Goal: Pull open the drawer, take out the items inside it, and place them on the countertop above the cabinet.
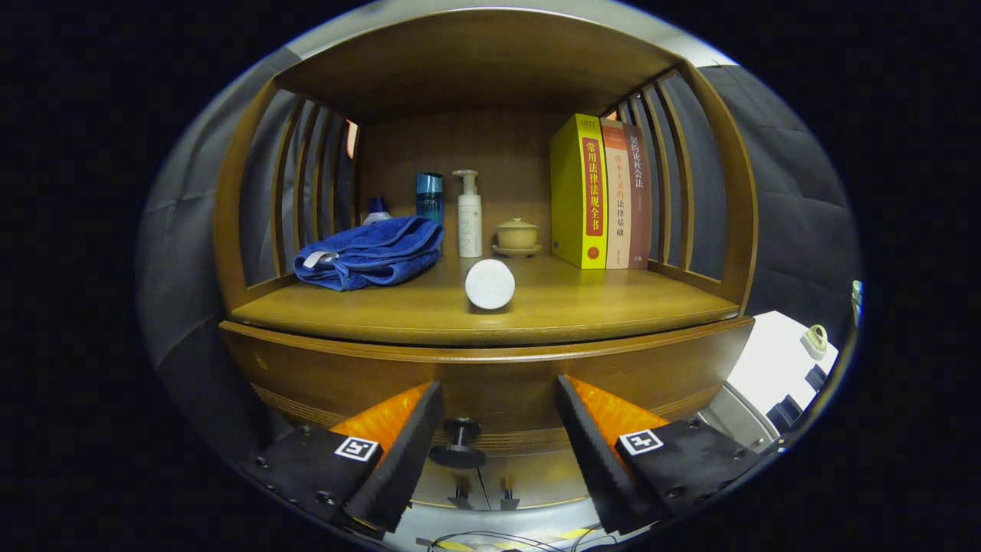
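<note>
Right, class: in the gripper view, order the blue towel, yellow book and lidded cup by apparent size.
1. blue towel, though it lies nearer the camera
2. yellow book, close to it
3. lidded cup, plainly smallest

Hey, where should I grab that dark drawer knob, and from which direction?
Grip the drawer knob by its narrow stem, just behind the round cap, coming straight in from the front. The wider cap gives the open tongs something to hook when pulling. The knob sits nearer one finger, so center the tongs first.
</note>
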Tool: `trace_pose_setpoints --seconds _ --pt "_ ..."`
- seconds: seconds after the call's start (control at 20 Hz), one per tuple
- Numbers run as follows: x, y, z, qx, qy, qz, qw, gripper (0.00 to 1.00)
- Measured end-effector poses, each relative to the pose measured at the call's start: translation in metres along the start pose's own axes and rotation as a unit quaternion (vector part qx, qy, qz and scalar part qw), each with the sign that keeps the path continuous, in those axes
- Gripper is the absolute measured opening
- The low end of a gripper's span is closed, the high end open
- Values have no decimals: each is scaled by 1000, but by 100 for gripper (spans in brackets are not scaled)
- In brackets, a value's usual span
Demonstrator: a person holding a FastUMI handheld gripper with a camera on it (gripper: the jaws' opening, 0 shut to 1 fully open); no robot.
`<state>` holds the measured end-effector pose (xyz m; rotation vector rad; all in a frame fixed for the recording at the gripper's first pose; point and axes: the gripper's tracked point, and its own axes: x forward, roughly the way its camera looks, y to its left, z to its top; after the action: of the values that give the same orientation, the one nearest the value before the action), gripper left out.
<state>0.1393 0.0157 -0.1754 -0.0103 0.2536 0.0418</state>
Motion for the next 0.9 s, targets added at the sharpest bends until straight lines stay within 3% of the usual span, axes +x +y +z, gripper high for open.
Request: trace_pose_setpoints --seconds 0.4,0.65,0.9 --pt "2 -2 7 10 10 -5 1000 99" --pt "-35 -7 82 2 -44 4 999 98" --pt "-87 -27 168 -30 -99 -14 995 98"
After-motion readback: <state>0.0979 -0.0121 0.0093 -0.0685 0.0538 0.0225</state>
